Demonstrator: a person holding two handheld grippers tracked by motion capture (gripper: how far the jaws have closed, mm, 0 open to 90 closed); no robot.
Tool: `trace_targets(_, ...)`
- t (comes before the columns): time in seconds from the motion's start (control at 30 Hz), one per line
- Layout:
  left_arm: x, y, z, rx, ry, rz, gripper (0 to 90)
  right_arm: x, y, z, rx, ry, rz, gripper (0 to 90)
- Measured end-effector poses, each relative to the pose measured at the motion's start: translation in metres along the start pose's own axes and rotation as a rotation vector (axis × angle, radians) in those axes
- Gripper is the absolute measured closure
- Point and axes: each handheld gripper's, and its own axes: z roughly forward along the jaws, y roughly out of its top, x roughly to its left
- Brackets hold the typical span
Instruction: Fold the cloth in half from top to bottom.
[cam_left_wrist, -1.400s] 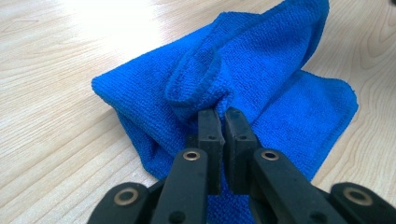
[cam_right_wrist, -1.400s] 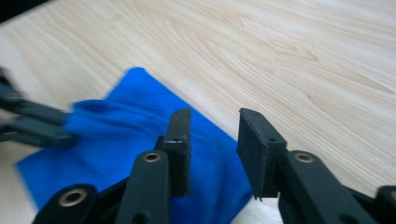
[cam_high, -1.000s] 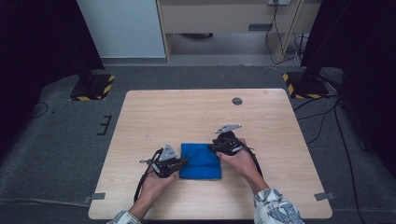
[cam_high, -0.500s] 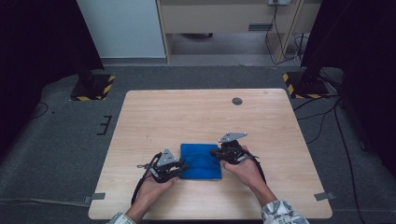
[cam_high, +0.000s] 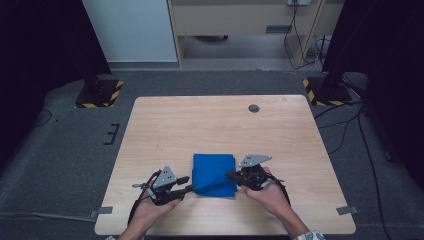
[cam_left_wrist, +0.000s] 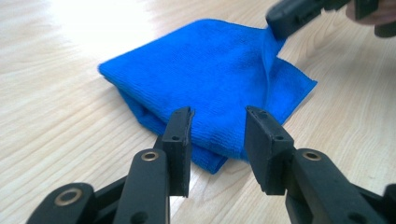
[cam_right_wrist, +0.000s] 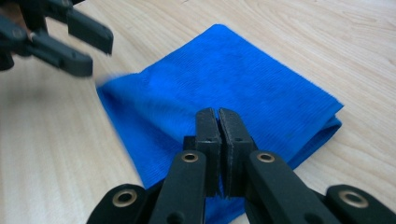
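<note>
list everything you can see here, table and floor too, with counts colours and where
cloth: 1, blue, folded, near edge of the table between the two tools
table: 1, light wood, centre of the grey floor
round plug: 1, dark grey, far right part of the tabletop
stand bases with yellow-black stripes: 2, black, on the floor off the table's far corners
cabinet: 1, beige, beyond the table
panel: 1, pale blue-white, far left
cables: several, black, floor at right
left tool: 1, black, jaws open, at the cloth's left corner
right tool: 1, black, jaws closed on the cloth's right edge
hands: 2, holding the tools
</note>
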Motion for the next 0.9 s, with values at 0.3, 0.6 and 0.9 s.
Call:
trace_targets(0.3,0.009,0.012,0.019,-0.015,0.027,0.000,61.6,0.011,0.003,-0.010,0.002,0.004,-0.020,69.2)
trace_targets(0.6,0.010,0.010,0.030,0.012,0.050,0.028,61.4,0.006,0.009,-0.009,0.001,-0.047,-0.037,63.5)
trace_targets(0.9,0.017,0.010,0.023,-0.005,0.086,0.006,53.5,0.001,0.001,0.001,0.009,-0.124,-0.039,44.7)
